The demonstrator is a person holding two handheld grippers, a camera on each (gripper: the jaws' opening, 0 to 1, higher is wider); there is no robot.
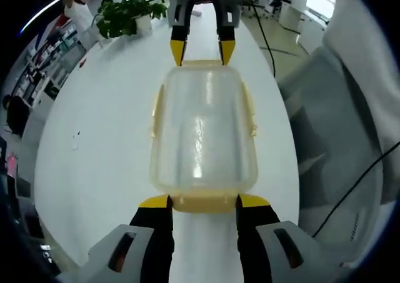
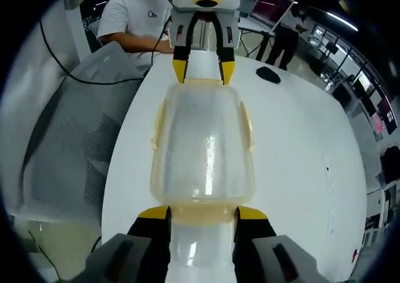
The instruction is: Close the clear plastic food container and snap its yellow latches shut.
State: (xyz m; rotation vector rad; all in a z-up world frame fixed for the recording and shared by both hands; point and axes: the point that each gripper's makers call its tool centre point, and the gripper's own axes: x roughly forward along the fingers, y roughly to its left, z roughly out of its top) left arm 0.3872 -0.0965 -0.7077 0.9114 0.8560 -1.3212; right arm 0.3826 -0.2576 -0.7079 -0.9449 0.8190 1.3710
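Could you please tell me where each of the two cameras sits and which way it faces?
Left gripper view: rides the left gripper, facing along the container toward the right gripper; own fingers at bottom.
Right gripper view: rides the right gripper, facing back toward the left gripper; own fingers at bottom.
Shared: container, white table, both grippers at opposite end latches.

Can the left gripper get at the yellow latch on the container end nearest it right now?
Probably yes. The left gripper is open, its yellow-tipped jaws flanking the near-end latch of the container, with nothing between them.
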